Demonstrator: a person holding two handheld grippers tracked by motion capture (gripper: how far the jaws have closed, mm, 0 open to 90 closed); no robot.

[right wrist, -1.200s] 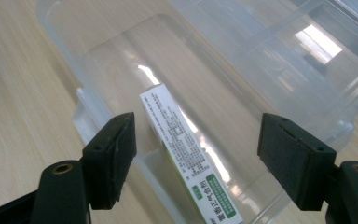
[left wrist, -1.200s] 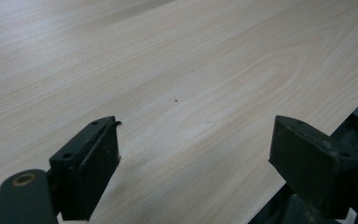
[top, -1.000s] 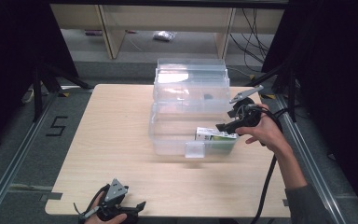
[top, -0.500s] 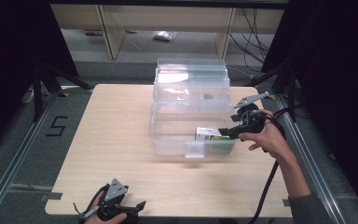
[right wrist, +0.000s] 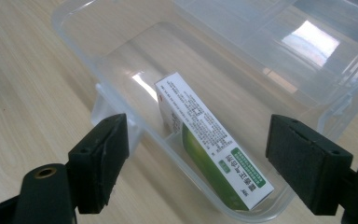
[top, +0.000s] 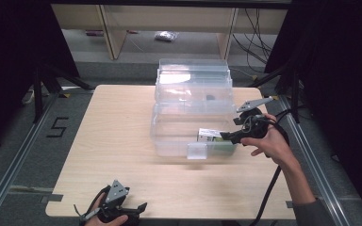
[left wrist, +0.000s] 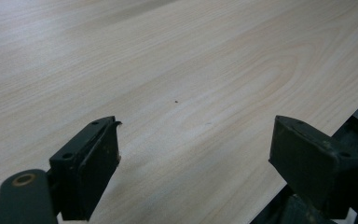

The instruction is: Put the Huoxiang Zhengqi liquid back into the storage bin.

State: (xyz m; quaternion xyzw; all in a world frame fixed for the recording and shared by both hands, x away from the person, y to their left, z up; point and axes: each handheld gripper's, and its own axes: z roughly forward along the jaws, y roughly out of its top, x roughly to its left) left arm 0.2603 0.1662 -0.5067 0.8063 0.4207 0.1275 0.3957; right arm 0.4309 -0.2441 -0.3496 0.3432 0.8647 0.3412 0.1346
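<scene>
Evidently dropped for storage, the green-and-white medicine box [right wrist: 212, 154] lies inside the clear plastic bin [top: 169, 136], while the right tool [top: 226, 136], jaws just widened and empty, hovers beside that bin.

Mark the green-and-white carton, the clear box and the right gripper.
carton [right wrist: 209, 149]: right gripper view, printed white face.
clear box [right wrist: 81, 28]: right gripper view, near rim corner.
right gripper [right wrist: 198, 175]: right gripper view, midway between its open jaws.
</scene>
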